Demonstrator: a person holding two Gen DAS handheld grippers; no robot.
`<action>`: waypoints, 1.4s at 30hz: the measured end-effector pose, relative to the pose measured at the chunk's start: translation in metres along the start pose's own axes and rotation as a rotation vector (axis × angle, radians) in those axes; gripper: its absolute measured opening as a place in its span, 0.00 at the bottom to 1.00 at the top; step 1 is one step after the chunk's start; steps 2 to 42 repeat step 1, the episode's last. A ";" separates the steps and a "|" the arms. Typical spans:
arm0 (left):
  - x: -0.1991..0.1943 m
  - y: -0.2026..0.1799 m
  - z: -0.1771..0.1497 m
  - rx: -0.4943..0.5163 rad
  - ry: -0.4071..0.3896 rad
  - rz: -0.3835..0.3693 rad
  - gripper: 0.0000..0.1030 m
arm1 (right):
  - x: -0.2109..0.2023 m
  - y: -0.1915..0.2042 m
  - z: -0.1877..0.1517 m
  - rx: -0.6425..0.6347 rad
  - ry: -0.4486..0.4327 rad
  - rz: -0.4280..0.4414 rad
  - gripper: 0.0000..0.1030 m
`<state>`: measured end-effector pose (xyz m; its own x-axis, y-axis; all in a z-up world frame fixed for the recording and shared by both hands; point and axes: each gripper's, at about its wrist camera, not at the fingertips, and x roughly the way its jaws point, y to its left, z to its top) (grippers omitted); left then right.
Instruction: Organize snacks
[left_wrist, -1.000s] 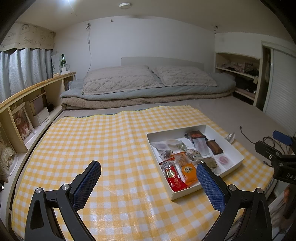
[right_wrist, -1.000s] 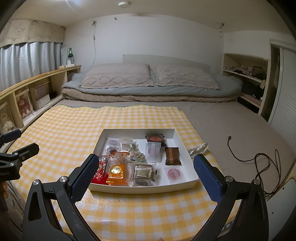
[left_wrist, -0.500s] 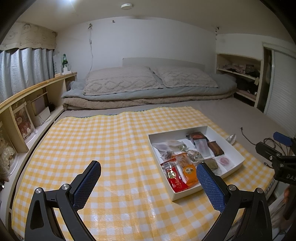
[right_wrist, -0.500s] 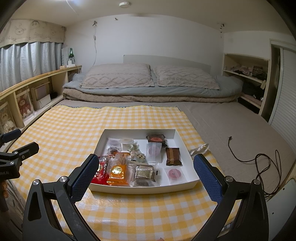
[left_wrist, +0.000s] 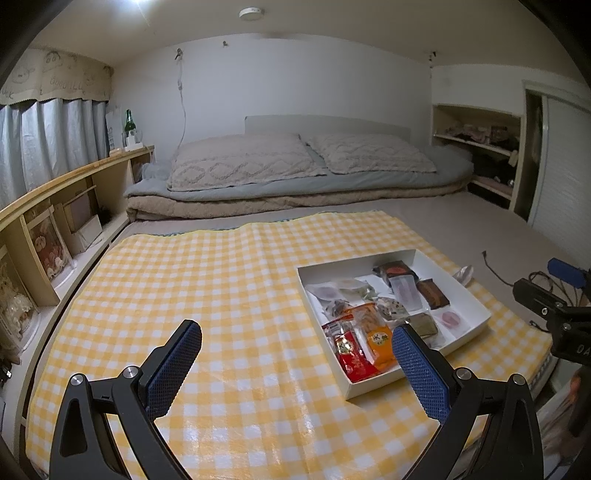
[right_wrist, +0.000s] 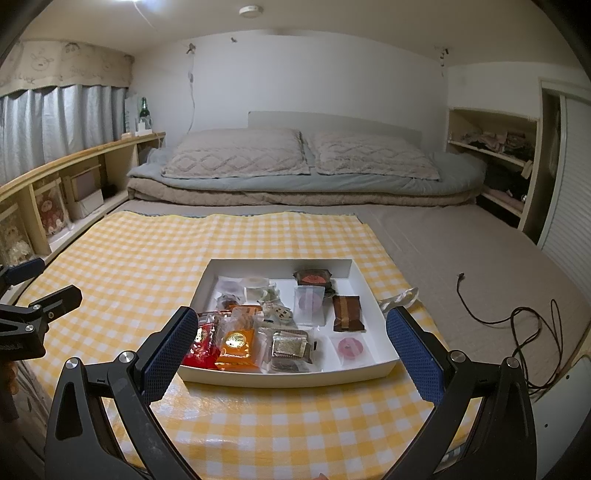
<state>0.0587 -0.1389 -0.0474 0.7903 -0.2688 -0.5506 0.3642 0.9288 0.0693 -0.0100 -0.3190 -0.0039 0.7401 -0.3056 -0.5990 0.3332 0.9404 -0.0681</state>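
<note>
Little has shifted in the past second: both tongs, left and right, still hover spread apart and empty just short of the box, where the snacks all lie.

Bed bears checkered cloth, snack tray.

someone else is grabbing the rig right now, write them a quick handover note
Left gripper: open, holding nothing, above the yellow-and-white checked cloth, left of the box.
Right gripper: open, holding nothing, in front of the box's near edge.
Snacks: all visible packets lie inside the shallow white cardboard box: red packet and orange packet near-left, brown wrapped bar to the right, pink round sweet near-right. A clear wrapper lies outside, beside the box's right wall.
Done or left: unclear. This fits both snacks already gathered into the box and a box awaiting sorting; the near-left packets overlap loosely.
</note>
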 end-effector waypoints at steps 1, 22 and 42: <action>0.000 0.000 0.000 -0.001 0.000 0.000 1.00 | 0.000 -0.001 0.000 -0.001 -0.001 0.001 1.00; 0.000 0.000 0.000 -0.001 0.000 0.000 1.00 | 0.000 -0.001 0.000 -0.001 -0.001 0.001 1.00; 0.000 0.000 0.000 -0.001 0.000 0.000 1.00 | 0.000 -0.001 0.000 -0.001 -0.001 0.001 1.00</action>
